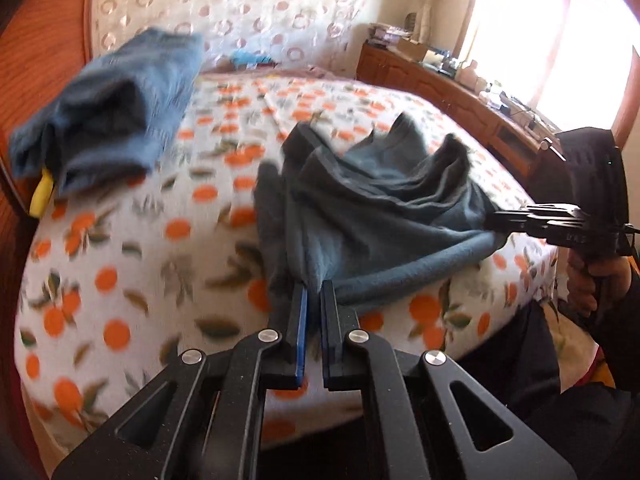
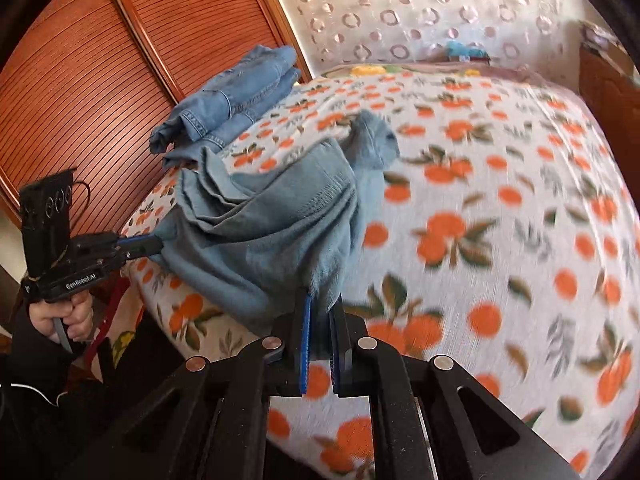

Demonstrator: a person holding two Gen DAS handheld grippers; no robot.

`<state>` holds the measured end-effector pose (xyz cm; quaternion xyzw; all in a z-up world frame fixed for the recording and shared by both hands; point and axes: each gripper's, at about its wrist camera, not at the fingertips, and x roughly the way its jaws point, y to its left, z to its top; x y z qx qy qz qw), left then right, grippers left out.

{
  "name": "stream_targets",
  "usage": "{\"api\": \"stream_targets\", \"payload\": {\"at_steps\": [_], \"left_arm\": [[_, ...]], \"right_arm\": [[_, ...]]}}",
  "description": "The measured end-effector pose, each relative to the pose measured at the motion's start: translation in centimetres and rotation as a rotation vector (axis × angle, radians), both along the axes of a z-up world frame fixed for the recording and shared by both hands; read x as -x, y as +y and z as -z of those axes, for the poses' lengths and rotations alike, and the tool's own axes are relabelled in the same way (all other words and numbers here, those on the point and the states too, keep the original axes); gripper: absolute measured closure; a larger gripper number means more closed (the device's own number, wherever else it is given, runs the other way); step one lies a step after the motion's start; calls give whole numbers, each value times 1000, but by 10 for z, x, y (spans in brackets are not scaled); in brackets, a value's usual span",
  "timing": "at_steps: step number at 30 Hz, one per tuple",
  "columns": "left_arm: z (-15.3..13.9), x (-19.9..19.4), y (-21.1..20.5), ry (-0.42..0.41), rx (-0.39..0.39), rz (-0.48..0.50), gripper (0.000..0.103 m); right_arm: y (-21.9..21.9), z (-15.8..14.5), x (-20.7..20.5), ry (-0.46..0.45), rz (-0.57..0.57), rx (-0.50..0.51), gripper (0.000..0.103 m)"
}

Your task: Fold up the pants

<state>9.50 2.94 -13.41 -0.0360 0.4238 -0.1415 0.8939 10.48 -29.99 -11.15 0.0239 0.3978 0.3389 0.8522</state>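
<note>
the teal pants (image 1: 360,208) hang bunched between the two grippers, above the near edge of the bed (image 1: 132,264). the bed has a white cover with a print of oranges and leaves.

the left gripper (image 1: 314,292) is closed narrow on one edge of the pants; the cloth goes in between its blue-lined fingers (image 1: 303,320). in the right wrist view this same gripper (image 2: 154,245) comes in from the left side and pinches the cloth with its tip, and a hand (image 2: 68,320) holds its handle.

the right gripper (image 2: 320,308) is also closed narrow on the pants (image 2: 272,224), with the fabric caught between its fingers (image 2: 306,340). in the left wrist view it (image 1: 498,220) reaches in from the right and clamps the far end of the cloth.

the fabric between the two grips is slack and full of folds, and part of it rests on the cover.

a folded pair of blue jeans (image 2: 232,100) lies at the far left corner of the bed, well apart from the pants, beside a wooden slatted door (image 2: 100,72).
</note>
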Motion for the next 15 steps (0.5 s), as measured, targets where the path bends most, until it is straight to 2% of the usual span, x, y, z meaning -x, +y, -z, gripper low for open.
{"api": "stream_targets", "payload": {"at_steps": [5, 9, 12, 15], "left_arm": [[1, 8, 5, -1, 13, -8, 94], [-7, 12, 10, -20, -5, -34, 82], [-15, 11, 14, -48, -7, -46, 81], [-21, 5, 17, -64, 5, -43, 72]], "right_arm": [[-3, -1, 7, -26, 12, 14, 94], [4, -11, 4, -60, 16, 44, 88], [3, -23, 8, -115, 37, 66, 77], [2, -33, 8, -159, 30, 66, 68]]}}
